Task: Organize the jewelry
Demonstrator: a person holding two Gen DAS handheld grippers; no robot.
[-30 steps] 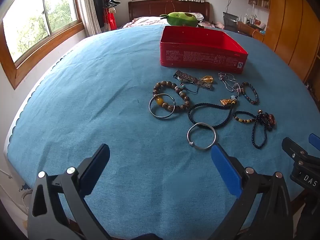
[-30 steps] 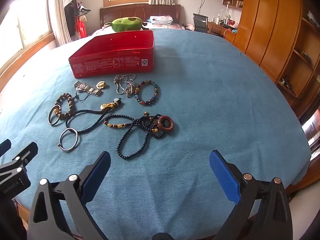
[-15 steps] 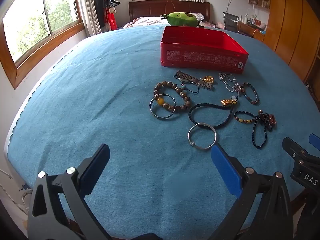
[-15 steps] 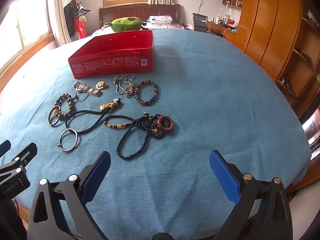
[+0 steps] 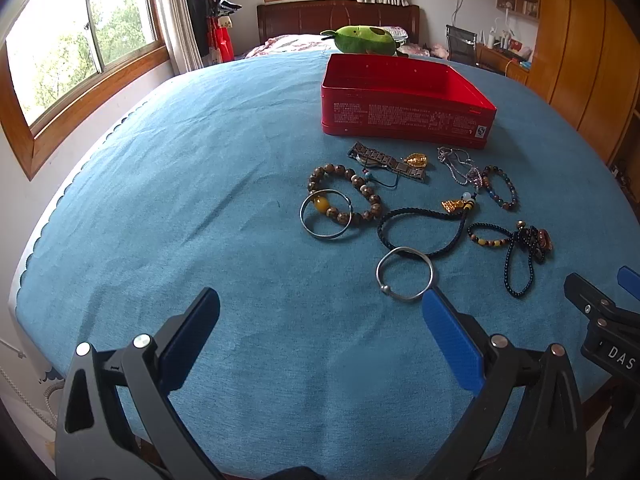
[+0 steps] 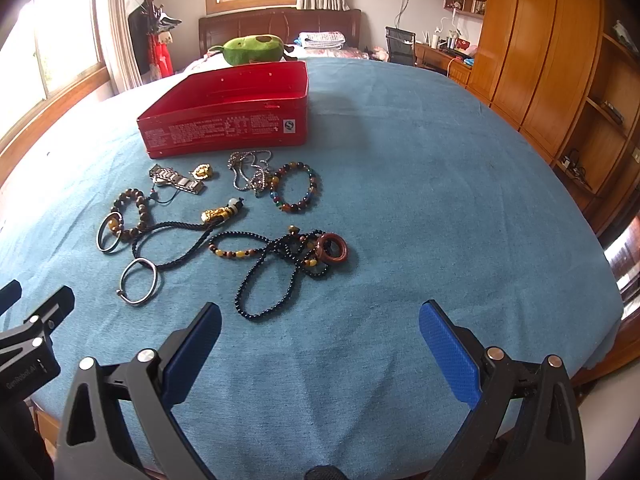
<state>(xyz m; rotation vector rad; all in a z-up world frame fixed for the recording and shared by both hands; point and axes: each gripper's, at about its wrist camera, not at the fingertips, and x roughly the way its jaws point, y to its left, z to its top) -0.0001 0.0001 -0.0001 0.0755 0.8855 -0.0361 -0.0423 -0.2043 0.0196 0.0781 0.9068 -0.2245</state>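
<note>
Loose jewelry lies on a blue cloth in front of an empty red tin box [image 5: 404, 100] [image 6: 228, 116]. Nearest my left gripper [image 5: 320, 320] is a silver bangle [image 5: 405, 273] [image 6: 138, 280], just past its right fingertip. Beyond lie a second bangle [image 5: 326, 214] over a brown bead bracelet [image 5: 362, 190], a black cord with gold charm [image 5: 424, 228], a metal watch band [image 5: 388, 162], a silver chain [image 6: 248, 168] and a coloured bead bracelet [image 6: 296, 188]. A black bead necklace with a red-brown ring [image 6: 332, 248] lies ahead of my right gripper [image 6: 320, 324]. Both grippers are open, holding nothing.
A green plush toy [image 5: 364, 40] sits behind the box. Wooden wardrobes [image 6: 540, 60] stand on the right, windows [image 5: 80, 40] on the left. The table edge [image 6: 608, 344] curves close on the right. Bare blue cloth [image 5: 180, 160] stretches left of the jewelry.
The left wrist view has drifted very slightly; the jewelry and both grippers stay as they were.
</note>
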